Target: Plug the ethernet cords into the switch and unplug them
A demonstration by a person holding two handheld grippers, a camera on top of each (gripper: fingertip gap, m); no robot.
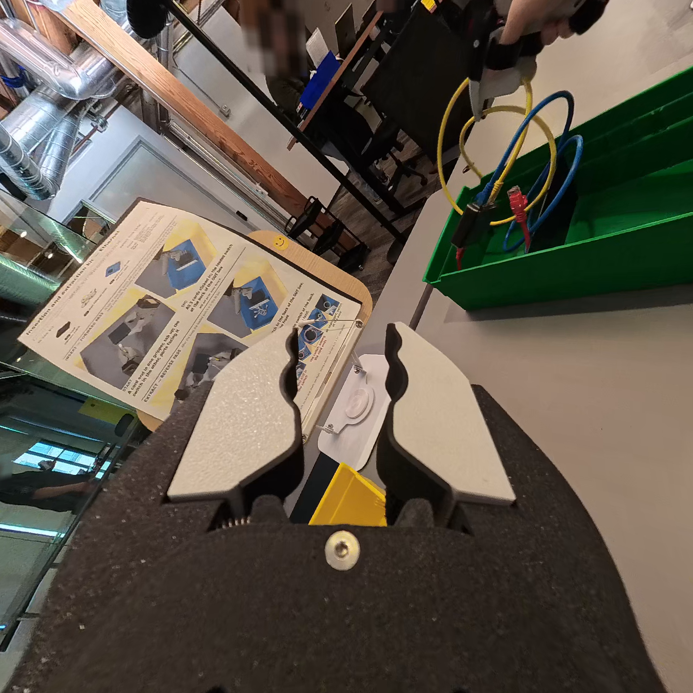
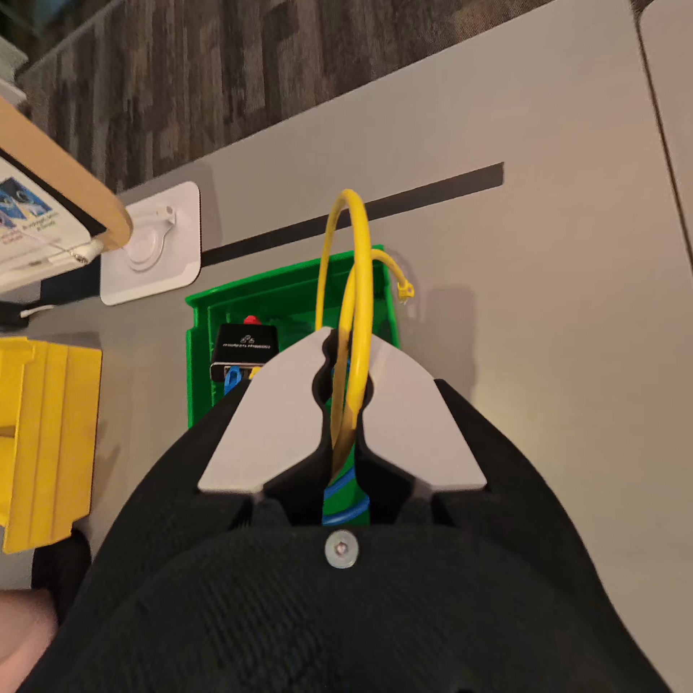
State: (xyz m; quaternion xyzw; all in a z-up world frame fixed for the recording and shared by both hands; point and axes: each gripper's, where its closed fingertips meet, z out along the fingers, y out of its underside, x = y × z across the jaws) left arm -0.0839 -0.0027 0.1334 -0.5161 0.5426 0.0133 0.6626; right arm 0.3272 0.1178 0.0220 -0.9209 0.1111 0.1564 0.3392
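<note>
At the far left of the left wrist view we note a printed instruction sheet (image 1: 157,311) on a round-cornered wooden board (image 1: 333,270), propped at a tilt on a white plastic stand (image 1: 352,408). Next comes our left gripper (image 1: 343,378): two grey, grainy plates with wavy black inner edges, set in coarse black foam, standing wide apart with nothing between them. Through the gap we see a corner of a smooth yellow plastic bin (image 1: 348,498). Farther right, on the matte grey table (image 1: 562,450), sits the green ribbed plastic bin (image 1: 562,277). The black box-shaped switch (image 1: 470,225) stands tilted at its near end, with a blue cord (image 1: 562,112) and a yellow cord (image 1: 446,131) looping up from it in stiff round arcs; a red cord (image 1: 519,210) with its plug up stands just beside the switch. Above the bin, a hand holds our right gripper (image 1: 483,108), which pinches the yellow loop. From the right wrist view, left to right: yellow bin (image 2: 45,442), white stand (image 2: 157,243), green bin (image 2: 198,356), the switch (image 2: 243,347) with blue and yellow plugs at its face. The right gripper (image 2: 343,375) is closed narrowly on the yellow cord (image 2: 360,281); its free plug (image 2: 405,290) hangs beyond the bin rim. Blue cord (image 2: 345,513) shows beneath the plates.
</note>
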